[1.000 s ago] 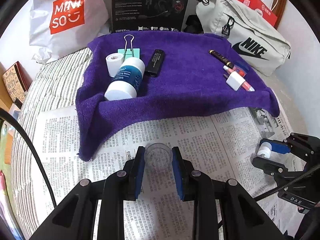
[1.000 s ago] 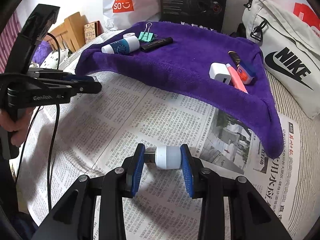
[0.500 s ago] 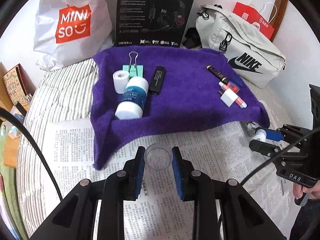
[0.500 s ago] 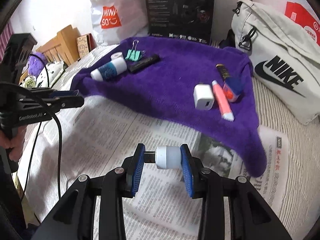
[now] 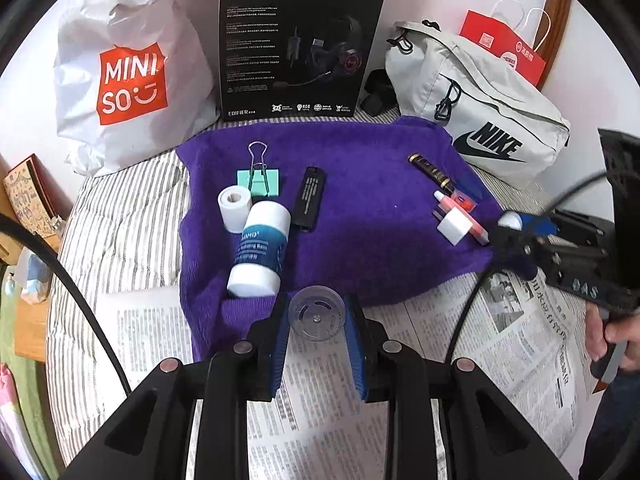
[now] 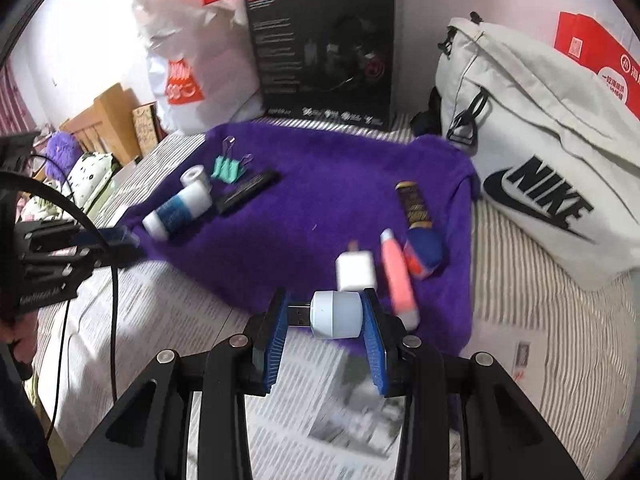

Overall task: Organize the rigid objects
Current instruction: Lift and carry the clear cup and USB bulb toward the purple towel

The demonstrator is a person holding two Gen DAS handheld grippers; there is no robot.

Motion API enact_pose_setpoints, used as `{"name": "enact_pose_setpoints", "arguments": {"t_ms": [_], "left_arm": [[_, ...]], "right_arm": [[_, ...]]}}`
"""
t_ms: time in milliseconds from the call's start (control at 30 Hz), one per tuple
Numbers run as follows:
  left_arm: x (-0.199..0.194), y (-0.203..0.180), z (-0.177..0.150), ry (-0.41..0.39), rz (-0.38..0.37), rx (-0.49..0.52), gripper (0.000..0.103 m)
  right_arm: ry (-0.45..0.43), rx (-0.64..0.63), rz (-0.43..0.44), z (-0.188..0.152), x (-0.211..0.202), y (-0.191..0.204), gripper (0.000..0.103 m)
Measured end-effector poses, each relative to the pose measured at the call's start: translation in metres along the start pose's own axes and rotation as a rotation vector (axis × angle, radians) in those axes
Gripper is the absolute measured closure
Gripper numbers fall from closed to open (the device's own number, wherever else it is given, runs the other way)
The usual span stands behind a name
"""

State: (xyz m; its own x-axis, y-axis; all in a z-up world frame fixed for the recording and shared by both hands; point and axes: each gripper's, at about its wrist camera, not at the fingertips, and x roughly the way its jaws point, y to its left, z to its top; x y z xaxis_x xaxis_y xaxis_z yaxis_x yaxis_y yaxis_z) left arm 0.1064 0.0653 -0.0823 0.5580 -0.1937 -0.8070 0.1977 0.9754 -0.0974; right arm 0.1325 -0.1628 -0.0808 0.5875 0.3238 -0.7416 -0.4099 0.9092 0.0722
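My left gripper is shut on a clear round plastic lid, held over the near edge of the purple towel. My right gripper is shut on a small white USB plug, held over the towel's near right edge. On the towel's left lie a white and blue bottle, a small white roll, a green binder clip and a black stick. On its right lie a white charger, a pink tube, a blue and orange item and a dark tube.
The towel lies on newspaper over a striped bed cover. Behind stand a Miniso bag, a black headset box, a grey Nike bag and a red paper bag. A cable crosses the left.
Both grippers have risen and moved forward from over the newspaper to the towel's near edge, each still holding its object. The right wrist view is blurred by motion.
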Motion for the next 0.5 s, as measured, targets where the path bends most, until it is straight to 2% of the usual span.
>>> {"name": "enact_pose_setpoints", "arguments": {"t_ms": [300, 500], "left_arm": [[0.011, 0.006, 0.008, 0.014, -0.011, -0.024, 0.077], [0.016, 0.013, 0.014, 0.025, -0.005, -0.034, 0.078]], "right_arm": [[-0.008, 0.036, -0.026, 0.044, 0.039, -0.026, 0.067], [0.034, 0.038, -0.043, 0.066, 0.077, -0.034, 0.067]]}}
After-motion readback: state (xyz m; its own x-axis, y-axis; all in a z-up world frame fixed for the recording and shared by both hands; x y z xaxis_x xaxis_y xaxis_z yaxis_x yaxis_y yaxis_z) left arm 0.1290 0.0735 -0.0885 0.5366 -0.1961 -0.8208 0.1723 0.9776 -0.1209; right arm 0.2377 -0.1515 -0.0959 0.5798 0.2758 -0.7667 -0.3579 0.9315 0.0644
